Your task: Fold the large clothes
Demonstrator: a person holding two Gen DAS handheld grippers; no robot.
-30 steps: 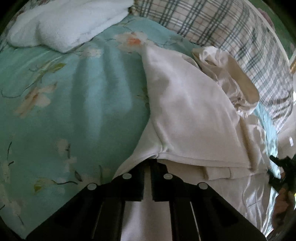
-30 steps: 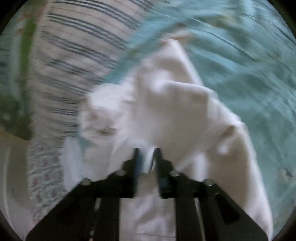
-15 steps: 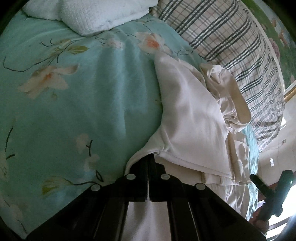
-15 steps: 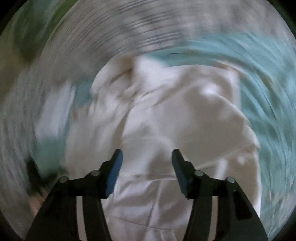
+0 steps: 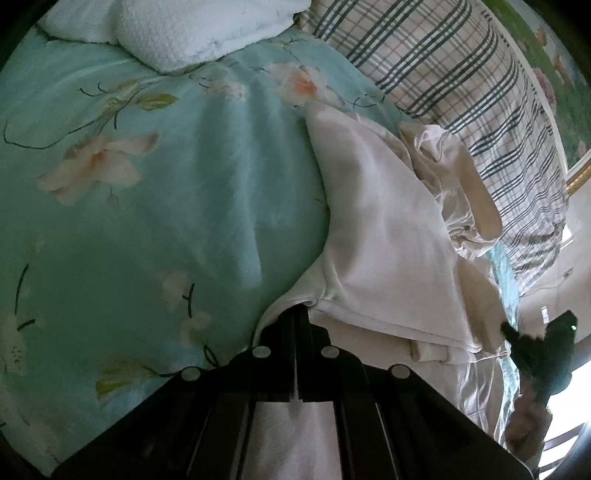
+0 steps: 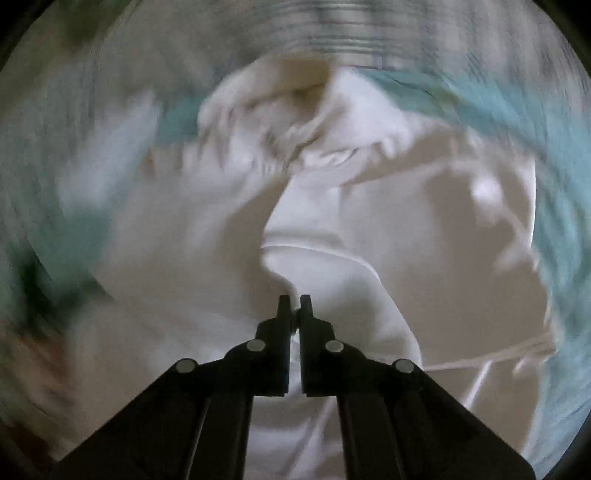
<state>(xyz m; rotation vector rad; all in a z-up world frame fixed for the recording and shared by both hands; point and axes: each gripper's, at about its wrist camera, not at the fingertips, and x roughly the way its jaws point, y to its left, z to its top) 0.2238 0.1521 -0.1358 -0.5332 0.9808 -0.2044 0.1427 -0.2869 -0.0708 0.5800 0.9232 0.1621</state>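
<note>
White garment (image 5: 384, 236), soft matte knit with a thick stitched hem, lies crumpled on the right part of a teal floral bedsheet (image 5: 177, 221), one flap folded over in a rough triangle. Bunched collar or sleeve mass sits at its far edge, next to a plaid pillow (image 5: 461, 74). A fluffy white towel (image 5: 192, 29), nubby terry texture, lies at the top of the left wrist view, apart from the garment.

Left gripper (image 5: 301, 314): black plastic jaws pressed together, clamped on the garment's hem corner; cloth runs under and between the fingers.

Right gripper (image 6: 294, 306): jaws have just been closing and now pinch a raised ridge of the white fabric; a sliver of cloth shows between the tips. Right wrist view is heavily motion-blurred, so which part of the garment it has is hard to tell, probably a fold edge near the middle. Thin drawstring-like cord (image 6: 491, 358) trails at right, over the cloth.

In the left wrist view the right gripper appears as a dark shape at the garment's right edge.
</note>
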